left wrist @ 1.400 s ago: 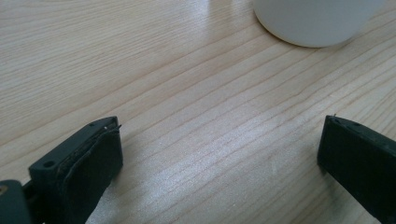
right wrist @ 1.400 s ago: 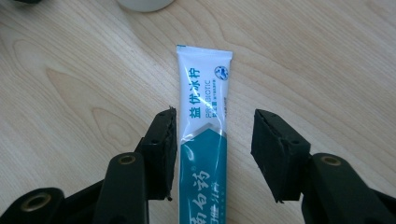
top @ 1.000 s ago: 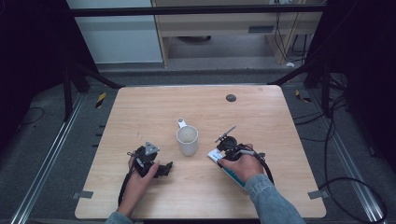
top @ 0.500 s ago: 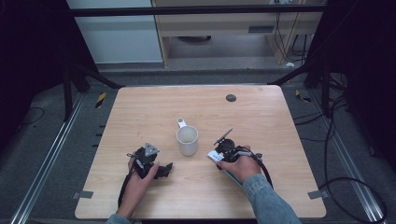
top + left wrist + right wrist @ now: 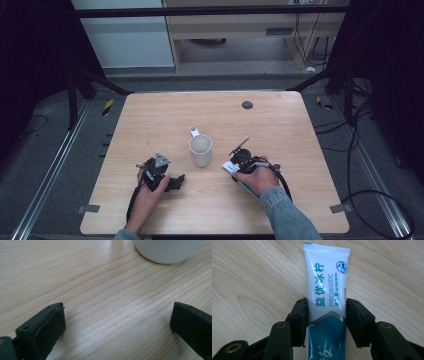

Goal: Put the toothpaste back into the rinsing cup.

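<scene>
A white mug (image 5: 201, 150) stands near the middle of the wooden table (image 5: 280, 130), handle toward the back left. In the right gripper view, a white and teal toothpaste tube (image 5: 327, 282) lies flat between the jaws, and my right gripper (image 5: 326, 307) is shut on its sides. From above, that gripper (image 5: 232, 166) sits just right of the mug, with the tube's (image 5: 229, 167) white end toward the mug. My left gripper (image 5: 178, 181) rests on the table to the mug's front left. Its jaws stand wide apart (image 5: 117, 312) over bare wood, the mug's base (image 5: 166, 250) ahead.
A small dark round disc (image 5: 247, 105) lies at the back of the table, right of centre. Metal rails (image 5: 50, 170) and cables (image 5: 360, 150) run along the floor on both sides. A low shelf unit (image 5: 240, 30) stands beyond the far edge.
My right gripper, with the tube in it, has shifted a little left toward the mug and slightly nearer the front edge. The left gripper and the mug have stayed put.
</scene>
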{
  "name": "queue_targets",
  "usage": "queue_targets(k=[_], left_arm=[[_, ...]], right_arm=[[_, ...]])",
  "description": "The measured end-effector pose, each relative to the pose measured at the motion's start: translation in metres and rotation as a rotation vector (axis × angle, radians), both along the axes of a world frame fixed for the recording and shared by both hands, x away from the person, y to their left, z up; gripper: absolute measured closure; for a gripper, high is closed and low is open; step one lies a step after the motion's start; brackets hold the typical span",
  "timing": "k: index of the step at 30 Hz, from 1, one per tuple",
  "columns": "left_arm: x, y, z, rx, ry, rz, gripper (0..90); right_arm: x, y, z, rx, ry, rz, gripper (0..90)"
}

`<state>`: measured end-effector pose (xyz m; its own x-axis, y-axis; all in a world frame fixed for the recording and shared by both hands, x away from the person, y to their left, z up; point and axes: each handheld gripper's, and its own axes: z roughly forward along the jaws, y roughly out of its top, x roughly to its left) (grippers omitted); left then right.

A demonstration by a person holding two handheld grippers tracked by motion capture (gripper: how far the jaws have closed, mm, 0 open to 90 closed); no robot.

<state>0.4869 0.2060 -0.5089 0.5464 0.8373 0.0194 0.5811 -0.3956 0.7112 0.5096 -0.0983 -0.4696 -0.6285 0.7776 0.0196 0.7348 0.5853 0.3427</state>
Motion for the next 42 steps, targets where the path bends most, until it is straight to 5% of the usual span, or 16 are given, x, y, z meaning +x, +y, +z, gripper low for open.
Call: queue_targets(k=[42], left_arm=[[0.0007, -0.0003, -0.0002, -0.003, -0.002, -0.001, 0.0]], right_arm=[[-0.0051, -0.0005, 0.0013, -0.033, 0.007, 0.020, 63.9]])
